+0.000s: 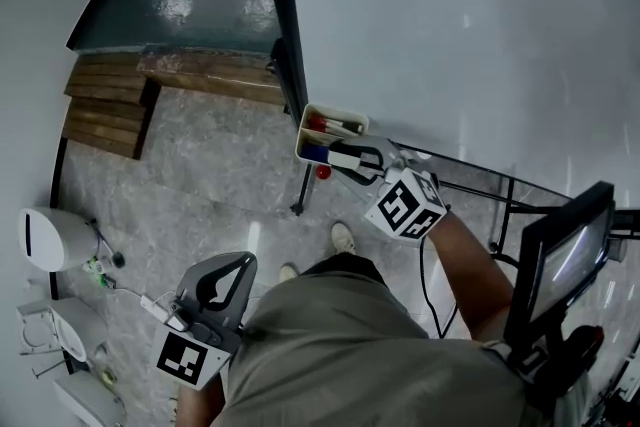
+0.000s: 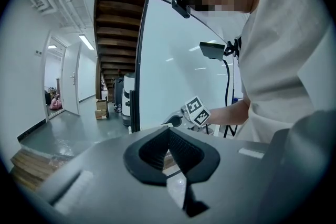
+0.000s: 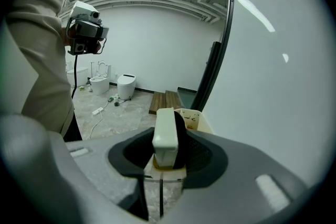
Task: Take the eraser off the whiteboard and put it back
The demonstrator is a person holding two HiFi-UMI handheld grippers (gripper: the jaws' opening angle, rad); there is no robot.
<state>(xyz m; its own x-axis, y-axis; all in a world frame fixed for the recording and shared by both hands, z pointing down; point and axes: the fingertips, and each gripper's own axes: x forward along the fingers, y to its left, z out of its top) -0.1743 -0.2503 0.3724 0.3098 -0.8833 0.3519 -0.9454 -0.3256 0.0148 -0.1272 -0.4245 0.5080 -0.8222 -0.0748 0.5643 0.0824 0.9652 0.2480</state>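
The cream-white eraser (image 3: 164, 137) with a dark underside sits upright between the jaws of my right gripper (image 3: 167, 149), which is shut on it. In the head view the right gripper (image 1: 352, 161) holds the eraser (image 1: 344, 158) at the near end of the small cream tray (image 1: 312, 153) at the whiteboard's foot; a red and a blue marker lie in that tray. The whiteboard (image 1: 450, 15) fills the upper right, and its surface (image 3: 273, 86) is close on the right of the held eraser. My left gripper (image 1: 238, 263) hangs low at the person's left side, fingertips together, nothing in it.
Wooden steps (image 1: 110, 105) lie at the far left of the marble floor. Toilets (image 1: 50, 240) and a white cable stand at the left edge. A monitor on a dark stand (image 1: 565, 250) is at the right, beside a metal frame (image 1: 480, 183). The whiteboard's leg (image 1: 300, 195) stands below the tray.
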